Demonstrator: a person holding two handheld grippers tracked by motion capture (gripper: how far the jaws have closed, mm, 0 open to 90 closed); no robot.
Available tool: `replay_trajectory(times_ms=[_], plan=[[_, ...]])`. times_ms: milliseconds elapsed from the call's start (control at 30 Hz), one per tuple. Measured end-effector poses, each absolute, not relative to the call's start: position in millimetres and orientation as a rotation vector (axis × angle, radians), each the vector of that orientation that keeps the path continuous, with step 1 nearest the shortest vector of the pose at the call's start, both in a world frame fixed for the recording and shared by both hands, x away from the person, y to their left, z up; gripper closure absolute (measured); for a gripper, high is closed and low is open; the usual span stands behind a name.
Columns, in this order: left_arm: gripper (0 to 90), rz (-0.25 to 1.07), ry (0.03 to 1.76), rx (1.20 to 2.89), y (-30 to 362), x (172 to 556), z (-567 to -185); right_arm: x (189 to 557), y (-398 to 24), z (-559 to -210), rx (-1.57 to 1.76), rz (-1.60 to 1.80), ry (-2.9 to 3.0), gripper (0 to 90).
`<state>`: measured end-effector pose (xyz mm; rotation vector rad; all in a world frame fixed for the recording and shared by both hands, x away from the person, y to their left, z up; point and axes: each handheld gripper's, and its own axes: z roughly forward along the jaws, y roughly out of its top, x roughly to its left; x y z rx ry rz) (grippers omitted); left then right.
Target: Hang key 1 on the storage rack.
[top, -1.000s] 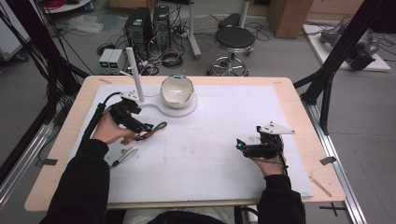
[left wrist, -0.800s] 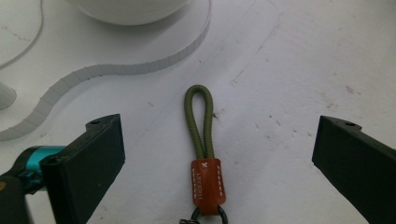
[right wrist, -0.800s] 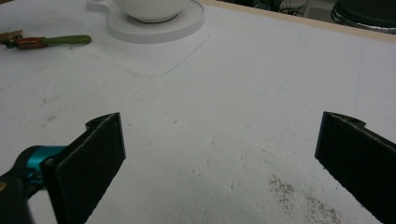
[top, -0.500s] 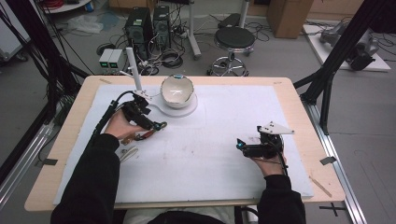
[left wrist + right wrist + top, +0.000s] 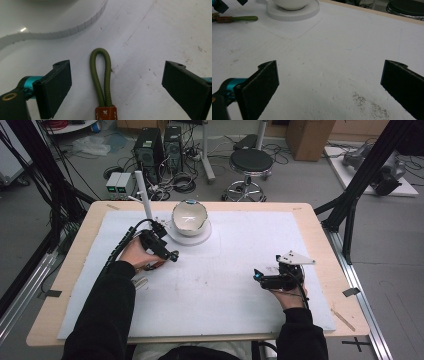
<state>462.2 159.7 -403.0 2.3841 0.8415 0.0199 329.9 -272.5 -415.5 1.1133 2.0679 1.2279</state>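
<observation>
Left claw (image 5: 113, 82): jaws wide apart, just been closing a little, nothing pressed between the pads. Green cord loop (image 5: 100, 75) lying flat on the white mat (image 5: 162, 37) between the 2 jaws, nearer the left one, touching neither. Loop's round end pointing away from the camera; its 2 strands running side by side into a brown leather tab (image 5: 105, 113) with pale stitching at the lower edge of the left gripper view. Beyond the loop, curved edge of a white base (image 5: 75, 28) close by.

High view: left claw (image 5: 171, 255) held in the left hand (image 5: 137, 256) just beside the white base (image 5: 200, 238), which carries a white bowl (image 5: 189, 216). Black cable trailing from the claw back along the dark sleeve. White post (image 5: 144, 195) upright behind the hand, on the wooden bench (image 5: 320, 227).

Right claw (image 5: 329, 82): jaws spread wide, empty, bare scuffed mat beneath. Far off in the right gripper view, the cord loop (image 5: 245, 18) and tab lying level on the mat, left of the white base (image 5: 294, 12). High view: right claw (image 5: 256, 275) well apart from the left, near the bench's right side, pointing left, in the right hand (image 5: 287, 290).
</observation>
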Motion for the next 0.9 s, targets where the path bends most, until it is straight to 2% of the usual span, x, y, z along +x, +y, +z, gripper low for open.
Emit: replay_trajectory(times_ms=[133,300,533,667,800,833,900], plan=[[16.5,-0.019,0.853,2.443,161.7,463.4,-407.4,329.8,-272.6,-415.5,1.119,1.229,2.07,0.8],[32.5,-0.011,0.847,2.499,161.7,461.9,-408.8,329.5,-272.0,-415.9,1.116,1.222,2.079,0.8],[38.9,-0.028,0.853,2.565,164.6,458.7,-411.5,329.5,-273.5,-416.1,1.115,1.223,2.073,0.8],[45.7,-0.023,0.853,2.571,167.8,456.6,-410.0,329.3,-274.1,-416.2,1.116,1.224,2.071,0.8],[55.0,-0.029,0.855,2.58,169.2,456.0,-411.4,328.9,-273.9,-415.9,1.119,1.224,2.07,0.8],[61.3,-0.01,0.86,2.605,168.7,455.7,-413.7,328.9,-274.1,-415.9,1.117,1.224,2.07,0.8],[67.9,0.004,0.865,2.605,169.6,456.3,-413.4,328.5,-274.1,-415.8,1.122,1.223,2.069,0.8]])
